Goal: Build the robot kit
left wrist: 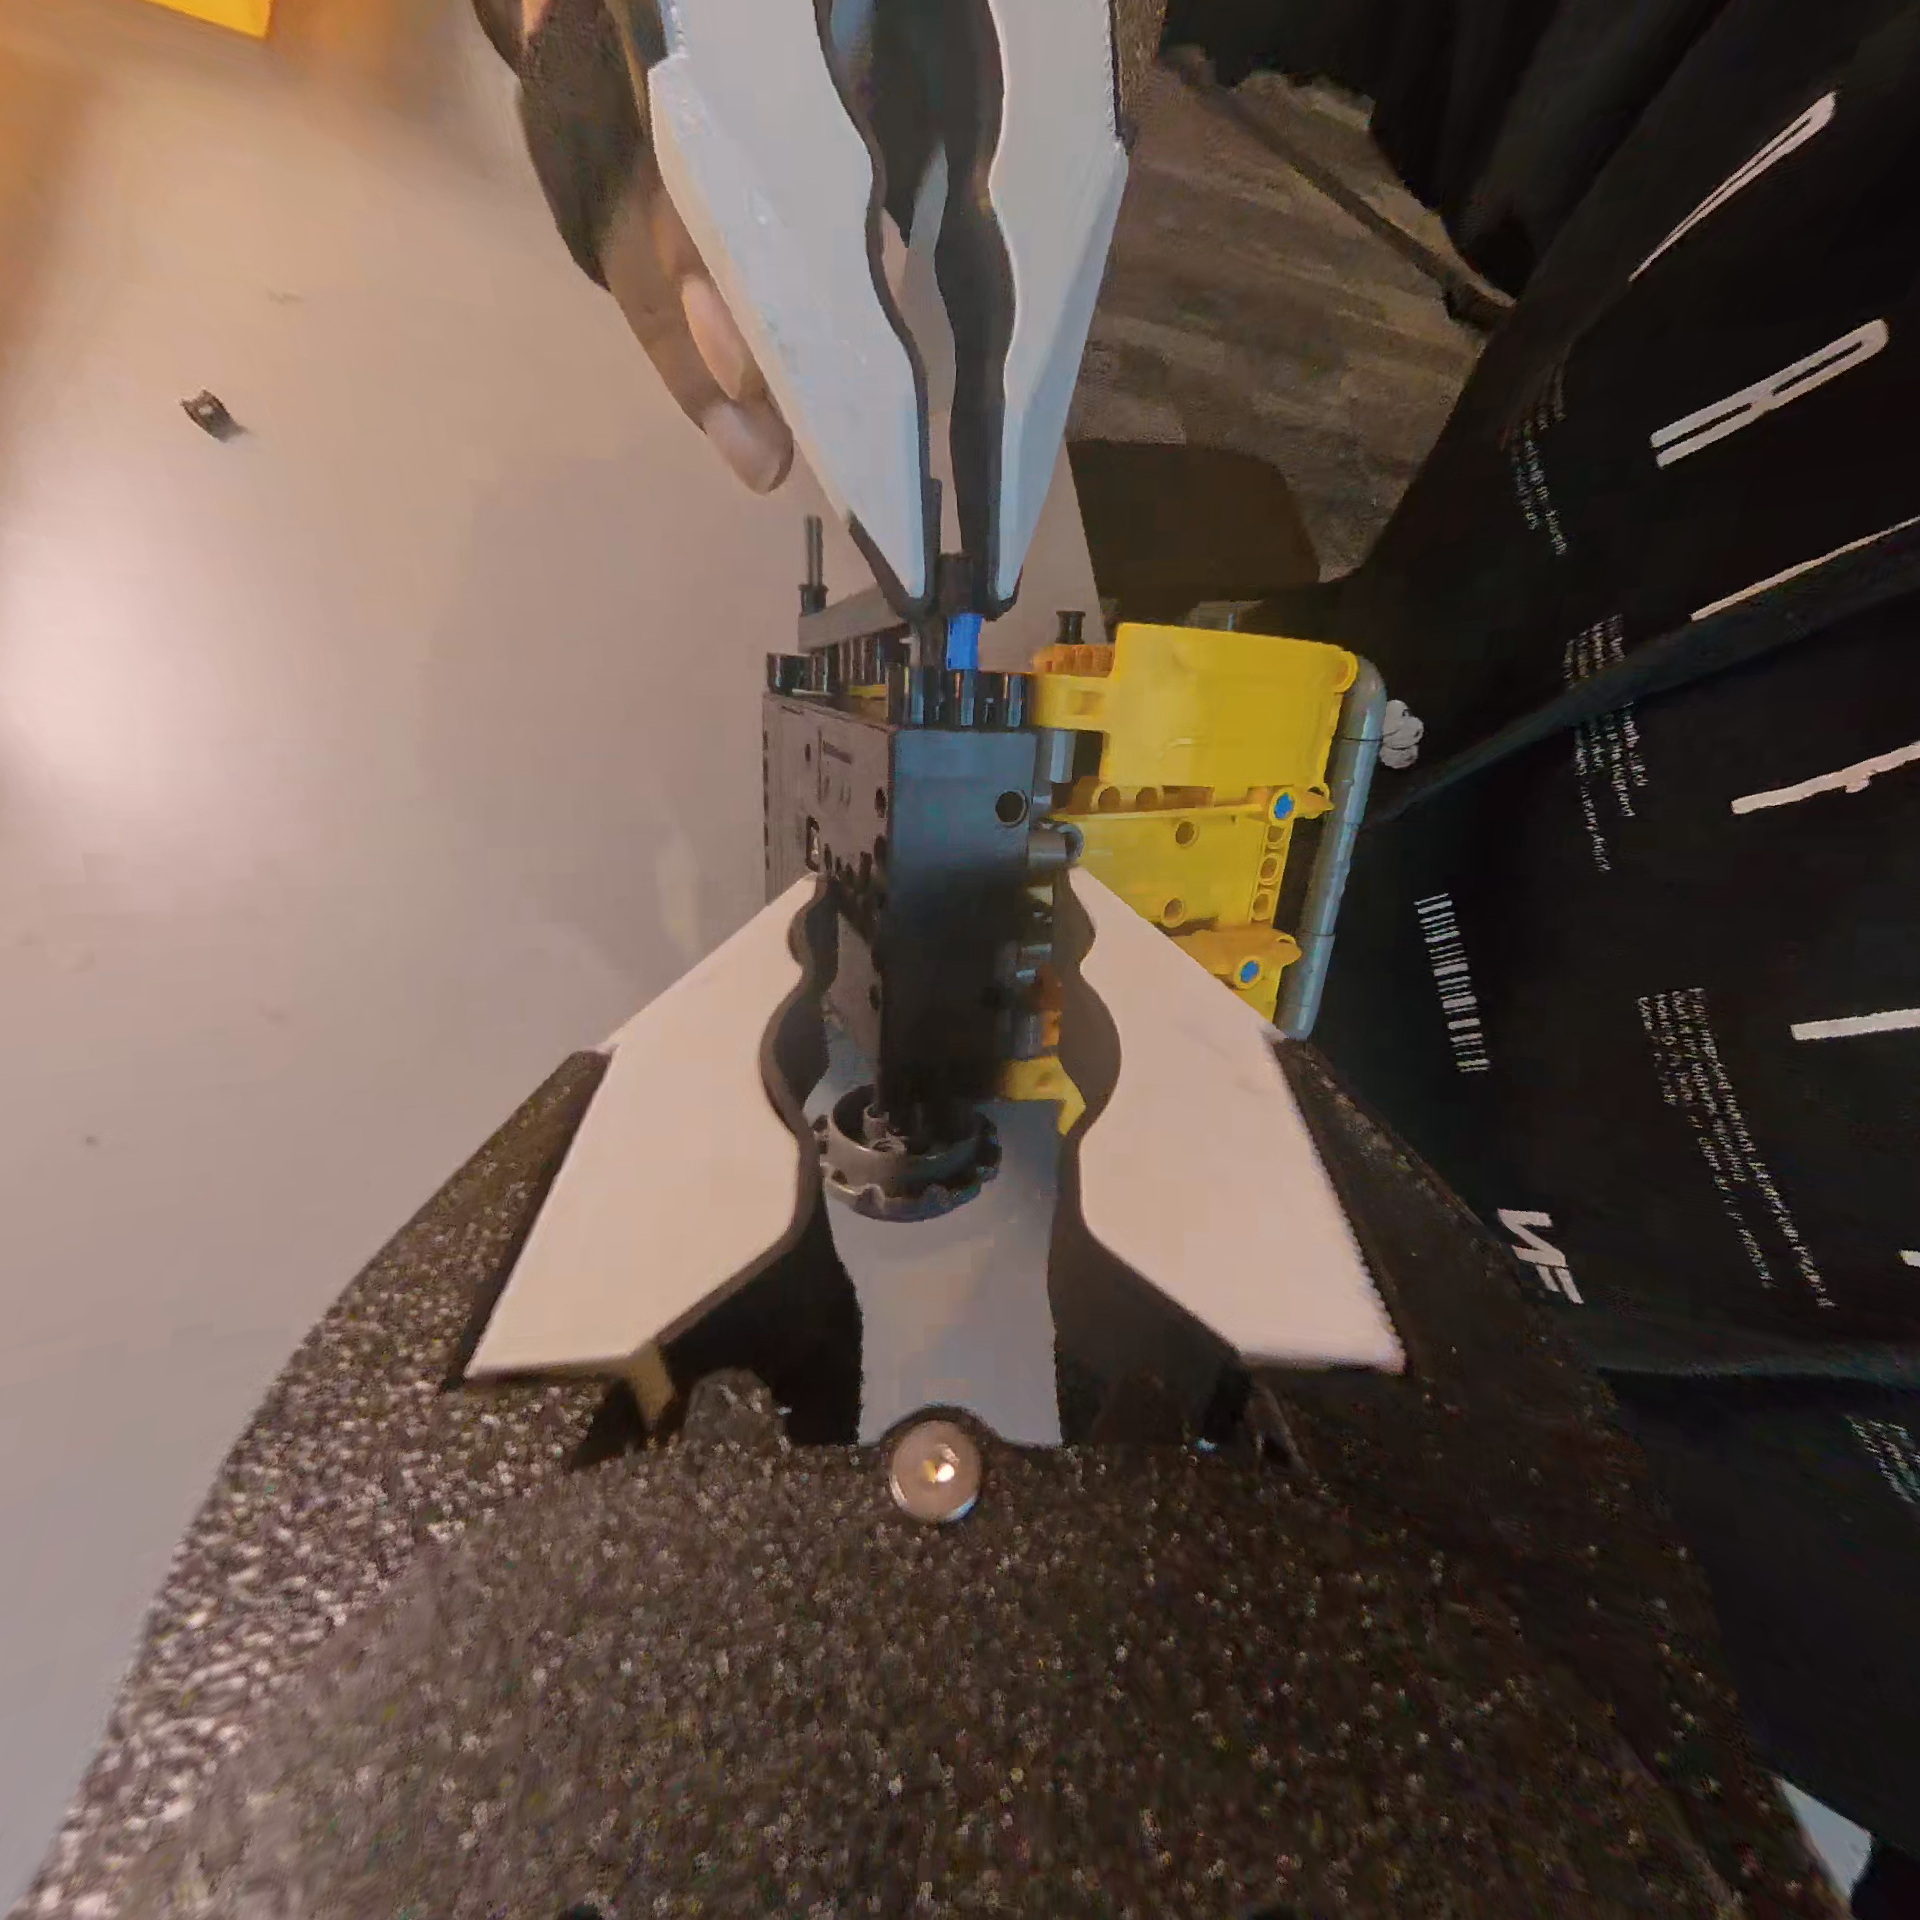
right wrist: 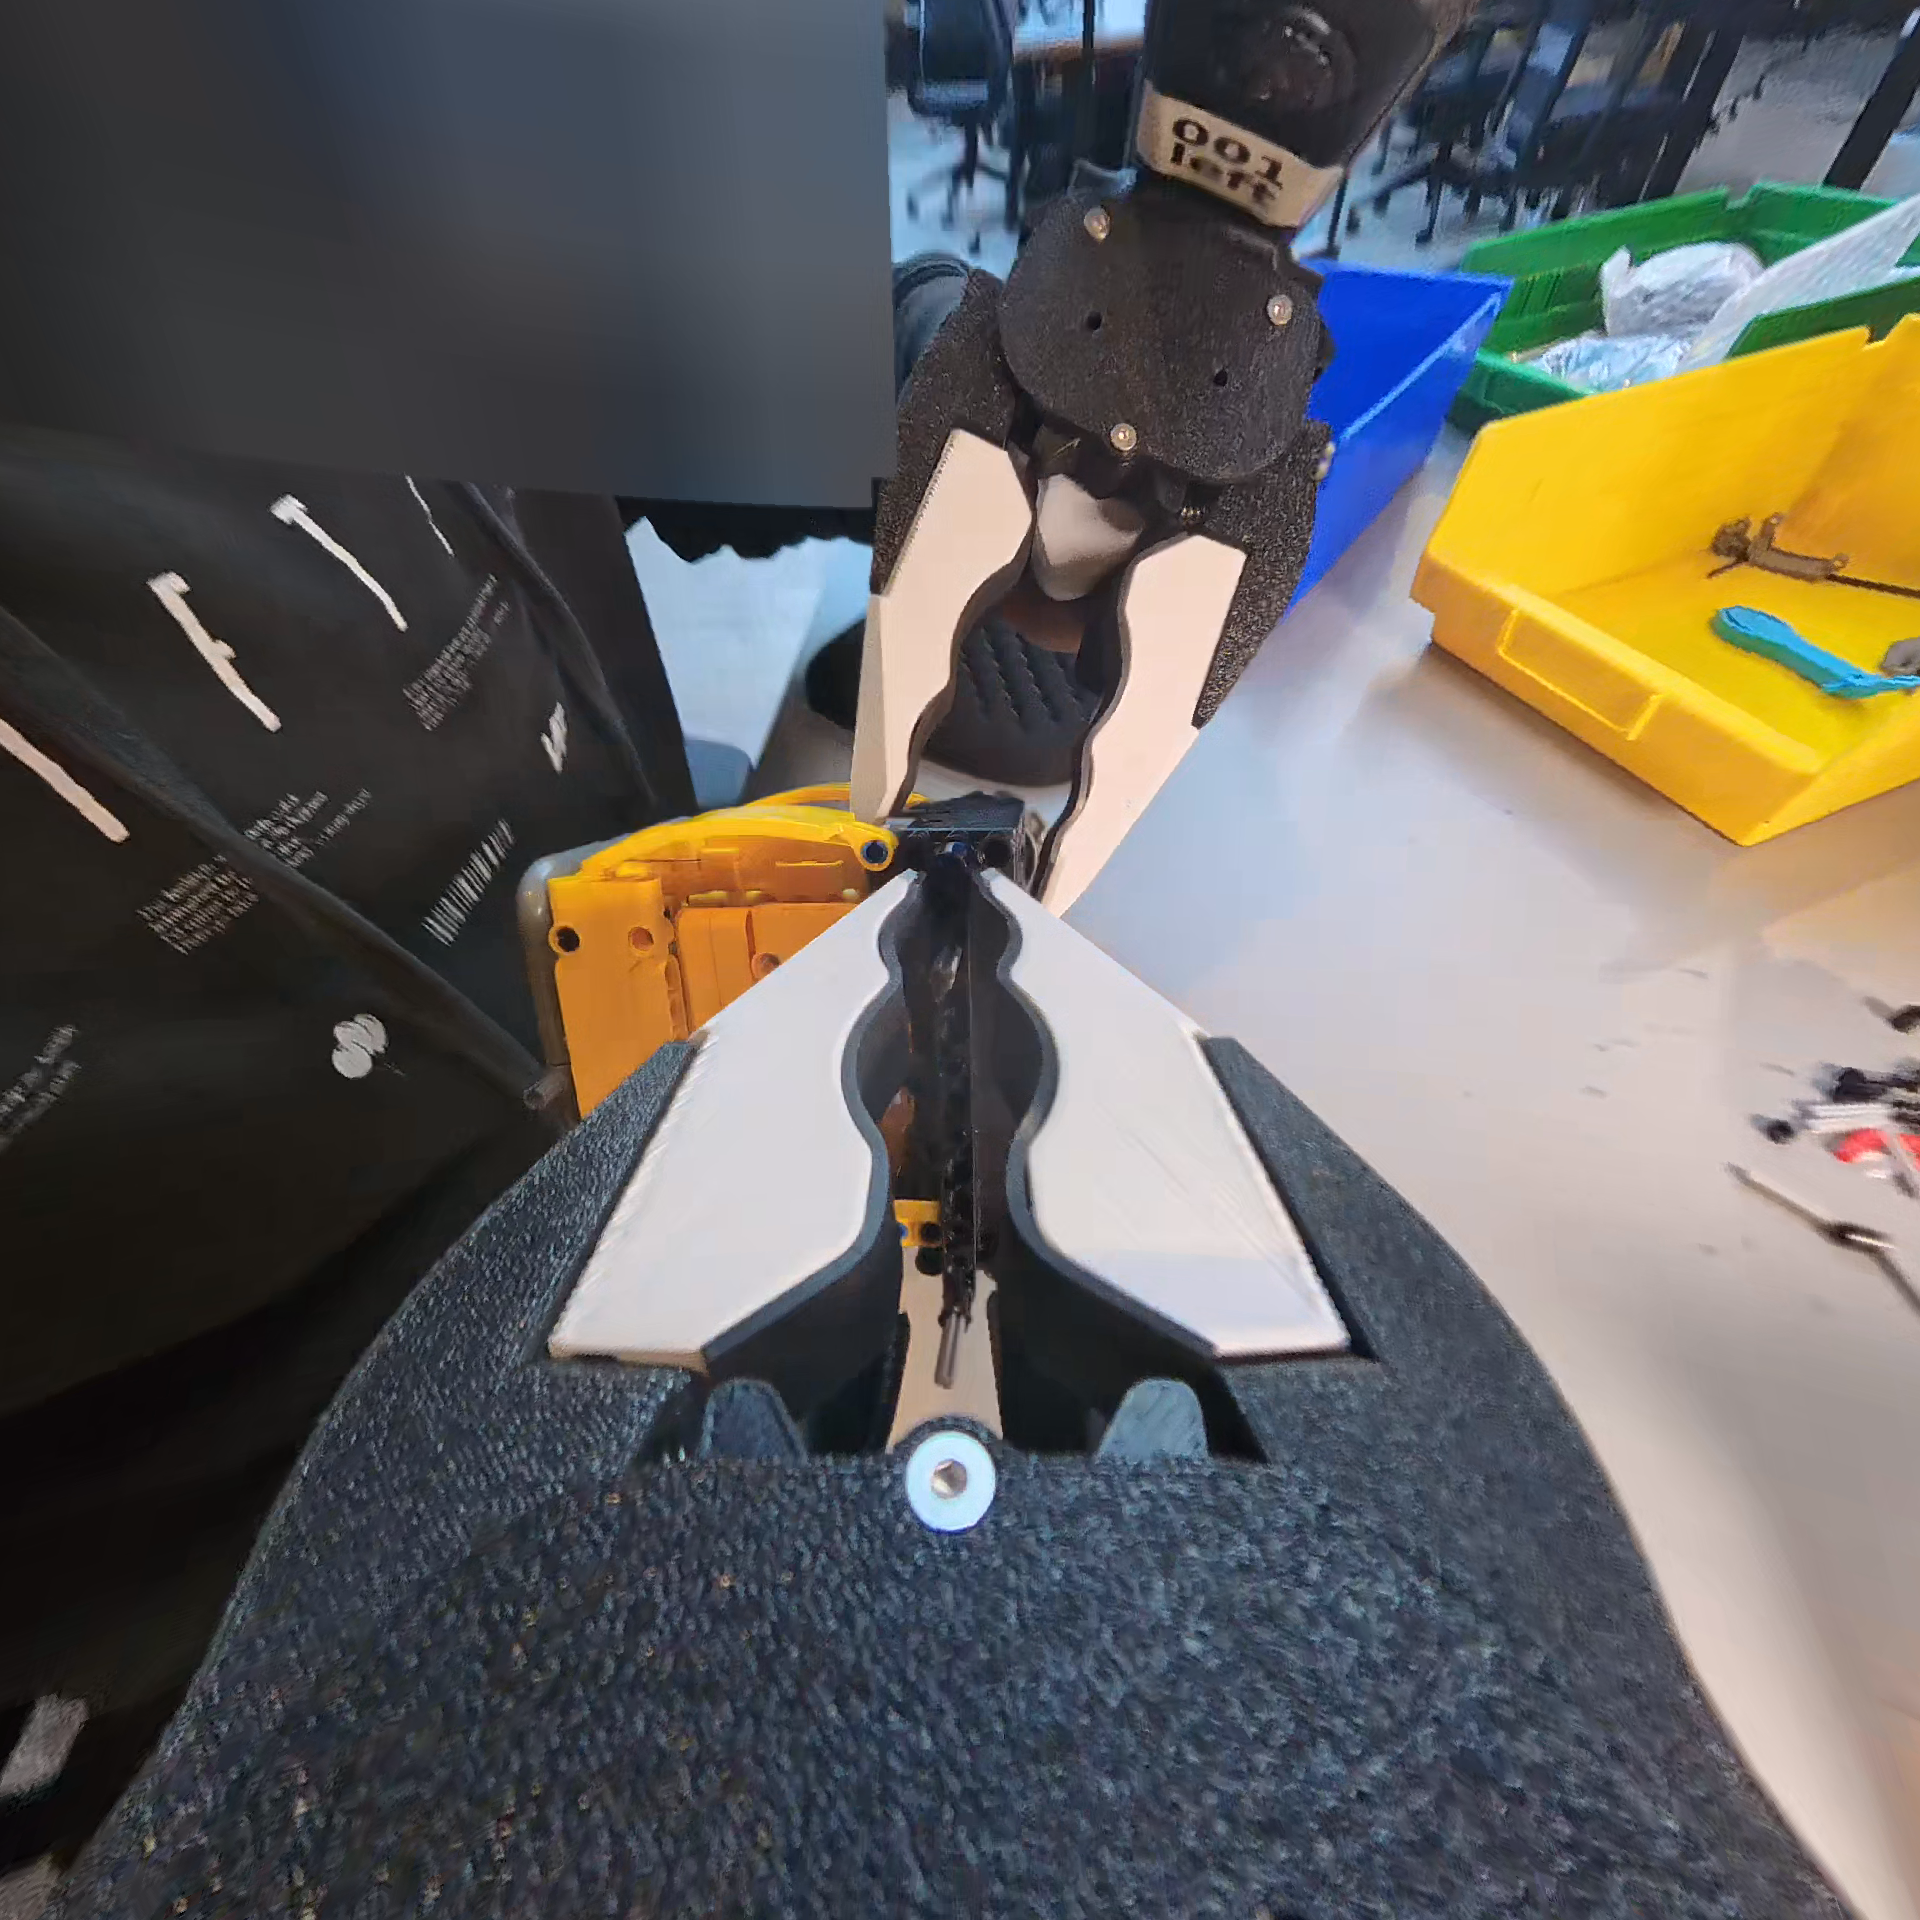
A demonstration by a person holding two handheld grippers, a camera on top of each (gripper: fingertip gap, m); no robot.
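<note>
A building-brick assembly, a black block [left wrist: 956, 831] joined to yellow panels [left wrist: 1195, 748], stands on the grey table. My left gripper [left wrist: 945, 894] is shut on the black block, one white pad on each side. A grey wheel hub [left wrist: 894, 1153] hangs below between the fingers. My right gripper [left wrist: 956, 603] comes down from above, shut on a small blue-and-black pin [left wrist: 964, 636] at the row of studs on the block's top. In the right wrist view my right gripper [right wrist: 948, 883] pinches the pin at the block [right wrist: 966, 821], with the left gripper [right wrist: 966, 857] opposite and the yellow panels [right wrist: 717, 904] to the left.
A person in a black printed garment [right wrist: 260, 779] is close on the left. A yellow bin [right wrist: 1579, 686] holding a blue part [right wrist: 1787, 649], a blue bin [right wrist: 1392, 374] and a green bin [right wrist: 1662, 239] stand far right. Loose small parts [right wrist: 1860, 1122] lie right. A small black piece [left wrist: 208, 416] lies on the table. Spacing between my two grippers at the tips: around 5 cm. The small black piece [left wrist: 208, 416] is about 25 cm from both grippers' fingertips.
</note>
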